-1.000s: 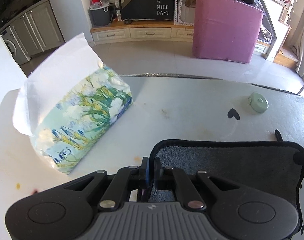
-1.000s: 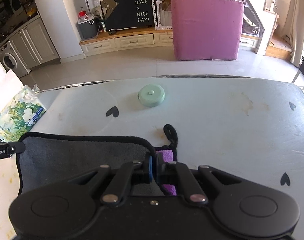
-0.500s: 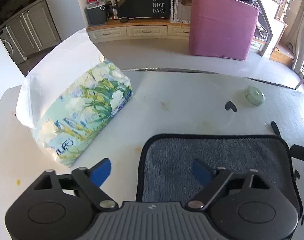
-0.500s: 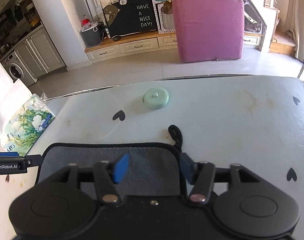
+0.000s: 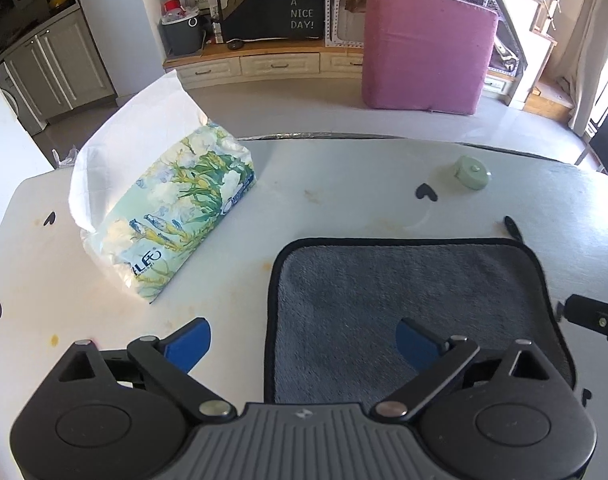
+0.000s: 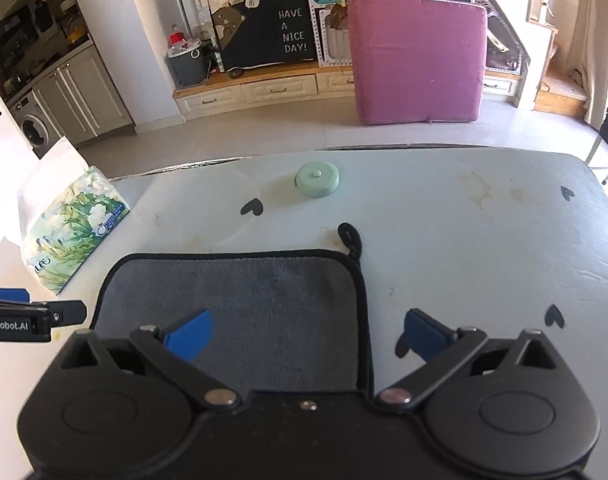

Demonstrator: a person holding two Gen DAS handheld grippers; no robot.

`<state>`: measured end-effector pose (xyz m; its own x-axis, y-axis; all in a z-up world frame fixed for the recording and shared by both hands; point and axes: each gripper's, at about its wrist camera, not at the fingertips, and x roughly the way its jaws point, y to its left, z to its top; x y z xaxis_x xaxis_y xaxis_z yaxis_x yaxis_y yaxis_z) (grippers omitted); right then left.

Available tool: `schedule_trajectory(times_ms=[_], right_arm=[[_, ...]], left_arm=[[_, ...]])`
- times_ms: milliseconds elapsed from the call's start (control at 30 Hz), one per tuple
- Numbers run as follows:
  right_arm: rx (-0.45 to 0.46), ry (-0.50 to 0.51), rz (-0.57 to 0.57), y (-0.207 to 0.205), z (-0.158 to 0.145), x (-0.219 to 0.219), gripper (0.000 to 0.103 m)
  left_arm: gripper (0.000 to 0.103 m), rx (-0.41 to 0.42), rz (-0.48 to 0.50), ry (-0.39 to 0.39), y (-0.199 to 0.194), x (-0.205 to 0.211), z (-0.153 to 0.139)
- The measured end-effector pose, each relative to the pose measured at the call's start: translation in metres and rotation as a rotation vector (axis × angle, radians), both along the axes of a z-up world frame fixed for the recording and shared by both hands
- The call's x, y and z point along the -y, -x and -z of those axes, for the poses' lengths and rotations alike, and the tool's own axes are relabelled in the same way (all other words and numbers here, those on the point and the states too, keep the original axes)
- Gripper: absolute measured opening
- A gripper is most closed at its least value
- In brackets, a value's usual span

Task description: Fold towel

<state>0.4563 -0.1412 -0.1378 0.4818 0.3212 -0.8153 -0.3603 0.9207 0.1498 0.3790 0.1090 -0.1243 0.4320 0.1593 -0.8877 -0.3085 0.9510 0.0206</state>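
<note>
Sunlit living room behind, and I'm working on a pale, stained tabletop with little black hearts [image 5: 344, 184]. Grey plush microfibre towel with black trim [image 5: 408, 304] lies flat near my edge, long side running left-right, hanging loop pointing away at the far right corner. Left gripper [image 5: 302, 340] and right gripper [image 6: 306, 332] both hang wide apart over it, holding nothing. Looks soft, light and floppy, so I'd pinch the trimmed near corners.
</note>
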Motion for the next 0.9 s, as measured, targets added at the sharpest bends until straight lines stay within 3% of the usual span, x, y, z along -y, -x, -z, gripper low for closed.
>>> schedule_trajectory(times_ms=[900], right_arm=[[0.036, -0.059, 0.021, 0.086, -0.068, 0.039, 0.102]], left_arm=[[0.099, 0.070, -0.028, 0.060, 0.092, 0.017, -0.064]])
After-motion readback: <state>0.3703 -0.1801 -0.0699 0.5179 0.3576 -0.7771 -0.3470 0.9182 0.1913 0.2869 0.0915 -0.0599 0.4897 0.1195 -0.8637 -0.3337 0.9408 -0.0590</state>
